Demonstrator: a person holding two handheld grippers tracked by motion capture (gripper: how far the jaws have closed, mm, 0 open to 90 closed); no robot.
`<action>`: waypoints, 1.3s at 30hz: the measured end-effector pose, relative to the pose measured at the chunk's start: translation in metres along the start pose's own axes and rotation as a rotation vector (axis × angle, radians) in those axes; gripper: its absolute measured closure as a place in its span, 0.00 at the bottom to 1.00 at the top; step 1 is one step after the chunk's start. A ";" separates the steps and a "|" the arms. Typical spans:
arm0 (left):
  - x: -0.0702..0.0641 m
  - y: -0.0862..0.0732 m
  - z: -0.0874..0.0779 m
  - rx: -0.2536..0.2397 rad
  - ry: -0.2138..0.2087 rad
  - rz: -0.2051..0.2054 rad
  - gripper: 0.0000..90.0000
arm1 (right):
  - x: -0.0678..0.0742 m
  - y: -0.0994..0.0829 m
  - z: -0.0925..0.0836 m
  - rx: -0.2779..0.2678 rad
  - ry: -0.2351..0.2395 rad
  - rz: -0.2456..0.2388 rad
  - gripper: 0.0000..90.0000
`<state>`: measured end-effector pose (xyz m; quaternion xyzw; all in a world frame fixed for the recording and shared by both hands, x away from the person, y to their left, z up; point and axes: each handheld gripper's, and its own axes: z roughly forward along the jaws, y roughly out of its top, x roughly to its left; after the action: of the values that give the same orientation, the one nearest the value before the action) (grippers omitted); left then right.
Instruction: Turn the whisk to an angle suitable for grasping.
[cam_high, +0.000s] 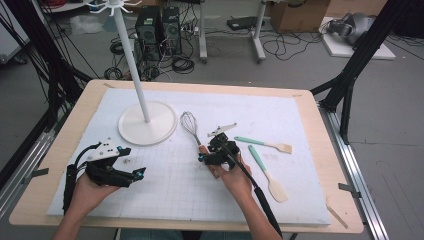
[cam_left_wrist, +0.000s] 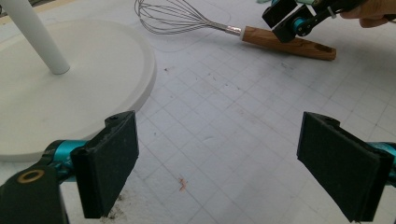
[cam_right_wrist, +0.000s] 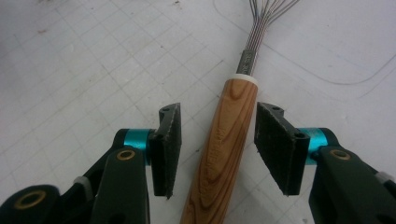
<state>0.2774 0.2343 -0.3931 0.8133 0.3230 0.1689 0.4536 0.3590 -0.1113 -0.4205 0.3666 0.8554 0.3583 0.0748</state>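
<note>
White gridded matting covers the table (cam_high: 60, 165), with cables and boxes on the floor behind. High view: the whisk (cam_high: 192, 127) lies mid-mat near the stand base (cam_high: 147, 124); the right gripper (cam_high: 216, 152) sits over its handle, and the left gripper (cam_high: 127, 172) rests apart, holding nothing. Two spatulas (cam_high: 265, 170) lie to the right.

Left gripper view: its jaws stand wide over bare mat; the whisk (cam_left_wrist: 224, 30) lies beyond.

Right gripper view: the pads (cam_right_wrist: 275, 144) flank the wooden handle (cam_right_wrist: 224, 149), half-closed, not yet pressing. Judged light and stiff, with smooth wood that may slip; grip mid-handle, never the springy wires.
</note>
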 end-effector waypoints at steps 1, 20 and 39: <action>0.000 0.000 0.000 0.000 0.000 0.000 0.15 | 0.000 0.000 0.001 0.002 0.000 0.003 0.56; -0.002 0.000 0.001 0.010 -0.004 0.013 0.15 | 0.005 -0.005 0.014 0.025 -0.083 0.040 0.68; -0.002 0.000 0.000 0.004 -0.006 0.015 0.15 | 0.004 -0.012 0.014 -0.023 -0.094 0.174 0.77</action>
<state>0.2760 0.2330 -0.3934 0.8170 0.3159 0.1692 0.4518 0.3545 -0.1063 -0.4376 0.4549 0.8117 0.3556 0.0878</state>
